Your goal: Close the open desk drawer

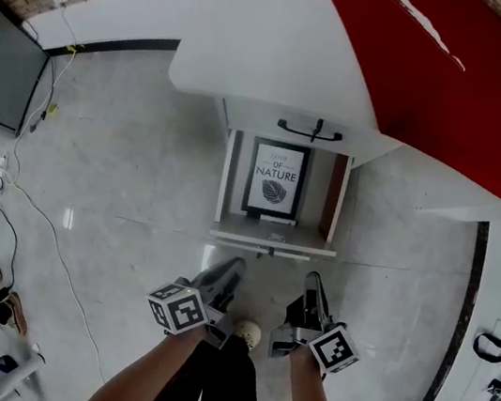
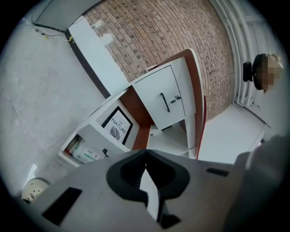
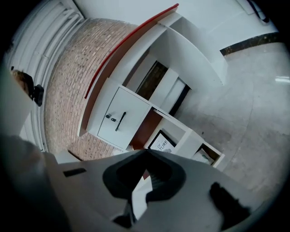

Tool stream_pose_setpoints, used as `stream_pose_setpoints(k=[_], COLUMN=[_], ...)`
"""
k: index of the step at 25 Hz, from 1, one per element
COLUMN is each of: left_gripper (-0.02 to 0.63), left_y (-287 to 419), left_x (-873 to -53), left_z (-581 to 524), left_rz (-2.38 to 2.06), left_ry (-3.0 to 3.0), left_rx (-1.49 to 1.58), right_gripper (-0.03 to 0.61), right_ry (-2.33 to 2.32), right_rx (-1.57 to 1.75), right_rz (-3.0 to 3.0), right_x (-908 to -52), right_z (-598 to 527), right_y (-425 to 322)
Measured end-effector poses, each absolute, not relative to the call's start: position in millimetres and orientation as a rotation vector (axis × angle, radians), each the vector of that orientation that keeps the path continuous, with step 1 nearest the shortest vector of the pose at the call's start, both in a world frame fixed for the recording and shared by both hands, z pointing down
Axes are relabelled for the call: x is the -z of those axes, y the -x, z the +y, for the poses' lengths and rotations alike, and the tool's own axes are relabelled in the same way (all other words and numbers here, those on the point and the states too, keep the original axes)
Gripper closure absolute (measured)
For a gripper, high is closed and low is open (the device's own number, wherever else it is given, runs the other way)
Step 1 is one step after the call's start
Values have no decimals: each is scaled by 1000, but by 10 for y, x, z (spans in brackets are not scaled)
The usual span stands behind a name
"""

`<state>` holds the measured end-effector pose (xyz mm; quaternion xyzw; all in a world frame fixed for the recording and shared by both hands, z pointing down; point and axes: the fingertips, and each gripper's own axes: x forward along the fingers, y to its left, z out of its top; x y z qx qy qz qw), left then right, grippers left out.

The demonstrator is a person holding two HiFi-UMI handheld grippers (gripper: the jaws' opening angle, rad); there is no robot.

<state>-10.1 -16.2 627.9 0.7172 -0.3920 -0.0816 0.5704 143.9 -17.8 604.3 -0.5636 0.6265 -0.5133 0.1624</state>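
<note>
left gripper [image 1: 232, 268] and right gripper [image 1: 314, 280] sit side by side above the pale stone floor [image 1: 129, 184], just short of the open desk drawer [image 1: 226, 177] and not touching it. each gripper's own view shows its two jaws pressed tip to tip with nothing between them.

the drawer stands pulled out from under the white desk [image 1: 285, 48], which carries a red top. lying flat inside it is a black-framed print [image 1: 276, 178] with a leaf drawing and the words "of nature"; a smaller line above them is too fine to read. in the right gripper view only "ture" shows.

past the drawer's front edge, the left gripper view shows a lower slot holding a white box [image 2: 87, 154] with green print, illegible. above the drawer is a shut white panel with a black bar handle [image 1: 310, 130].
</note>
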Motion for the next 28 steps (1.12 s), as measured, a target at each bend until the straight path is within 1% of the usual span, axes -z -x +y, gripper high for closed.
stream_pose_setpoints(k=[9, 18, 28], left_gripper=[604, 604, 604], left_y=[226, 221, 208], left_x=[-6736, -7088, -7246], left_z=[-242, -300, -487], left_rz=[-948, -939, -956], left_ry=[-1640, -1576, -1558], left_rx=[222, 264, 286], right_gripper=[572, 572, 572], right_ry=[1554, 1539, 1469], right_rx=[1511, 1543, 1562], right_rz=[1770, 1558, 1448], right_x=[-6519, -7073, -7184], right_z=[-276, -302, -454], right_y=[-1273, -1355, -1345])
